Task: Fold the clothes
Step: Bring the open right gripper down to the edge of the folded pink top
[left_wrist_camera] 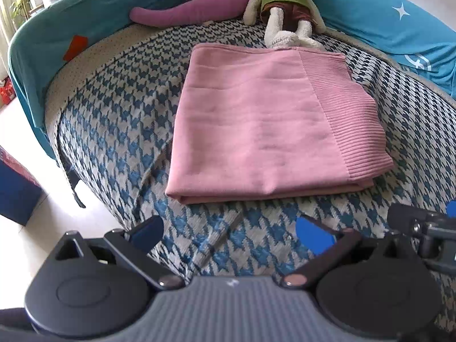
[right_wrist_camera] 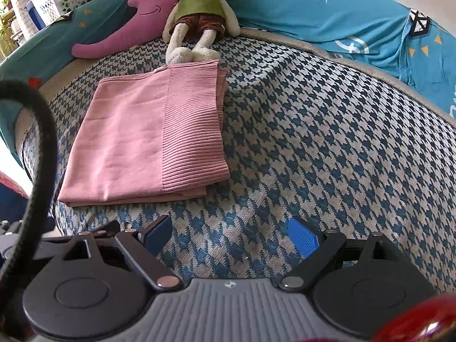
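The sofa [left_wrist_camera: 119, 131] fills both views, its houndstooth cover spread smooth across the seat. On it lies the sweater [left_wrist_camera: 265, 125] — pink, already folded into a tidy flat rectangle, ribbed hem band on top along its right side. It sits towards the seat's left side, far edge almost touching the feet of the rabbit [left_wrist_camera: 285, 8], which leans at the back of the seat beside the purple plush [left_wrist_camera: 193, 8].

Judging by that shape, the folding looks essentially done — layers stacked, edges roughly square, no sleeve trailing out. What's left, at most, is a little squaring of the near right corner, where the under layers peek out slightly. No other clothes are in view.

The left gripper [left_wrist_camera: 230, 233] hovers by the seat's front edge, short of the sweater, jaws wide, nothing between them. The right gripper [right_wrist_camera: 230, 233] hangs over bare cover to the sweater's right, equally wide and empty.
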{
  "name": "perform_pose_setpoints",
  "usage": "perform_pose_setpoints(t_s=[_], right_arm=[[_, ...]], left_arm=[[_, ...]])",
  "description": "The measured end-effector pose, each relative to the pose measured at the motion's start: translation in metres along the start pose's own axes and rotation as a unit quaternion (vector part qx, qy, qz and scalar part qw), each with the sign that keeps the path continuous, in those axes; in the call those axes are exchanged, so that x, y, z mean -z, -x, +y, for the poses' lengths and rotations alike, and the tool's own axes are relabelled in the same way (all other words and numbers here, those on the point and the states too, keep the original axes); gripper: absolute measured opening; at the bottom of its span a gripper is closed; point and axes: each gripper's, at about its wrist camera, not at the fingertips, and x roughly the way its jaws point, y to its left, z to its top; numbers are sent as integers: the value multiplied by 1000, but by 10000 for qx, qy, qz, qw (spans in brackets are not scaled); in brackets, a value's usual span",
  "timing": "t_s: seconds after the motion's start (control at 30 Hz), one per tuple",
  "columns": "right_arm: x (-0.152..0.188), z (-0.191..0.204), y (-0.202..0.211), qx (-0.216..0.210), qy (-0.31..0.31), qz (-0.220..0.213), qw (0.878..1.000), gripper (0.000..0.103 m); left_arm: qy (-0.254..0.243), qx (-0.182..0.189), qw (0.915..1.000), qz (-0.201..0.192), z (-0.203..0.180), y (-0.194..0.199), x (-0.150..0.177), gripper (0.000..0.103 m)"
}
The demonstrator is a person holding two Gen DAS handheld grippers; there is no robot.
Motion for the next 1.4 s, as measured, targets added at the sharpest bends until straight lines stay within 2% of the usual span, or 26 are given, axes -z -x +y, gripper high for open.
perform_pose_setpoints(t_s=[0.17, 0.37, 0.6, 0.8, 0.97, 1.13, 1.23, 1.3, 1.4], right_arm=[[0, -2, 0, 8, -27, -20, 10000, 89], [-1, -4, -2, 41, -61, 22, 10000, 89], [-2, -3, -2, 49, -112, 23, 9999, 89], [-2, -2, 0, 69, -90, 29, 9999, 89], [-3, -2, 2, 39, -116, -34, 9999, 89], [-5, -3, 10, -155, -171, -339, 9992, 89], [-6, -7, 18, -365, -254, -745, 9962, 88], [-9, -11, 21, -574, -378, -1034, 9923, 85], [-19, -14, 17, -906, -509, -1172, 9877, 79]], left_arm=[[89, 81, 9996, 268, 0, -9, 3, 103], [80, 71, 9997, 226, 0, -9, 3, 103], [-57, 27, 9990, 446, -5, -13, -2, 103], [354, 228, 9970, 643, 6, -19, -3, 103], [485, 367, 9957, 700, 11, -20, -2, 103], [358, 281, 9974, 550, 11, -13, -2, 103], [264, 195, 9990, 289, 11, -1, -4, 103], [375, 162, 9991, 60, 15, 6, -6, 103], [544, 130, 9983, -146, 20, 11, -12, 103]])
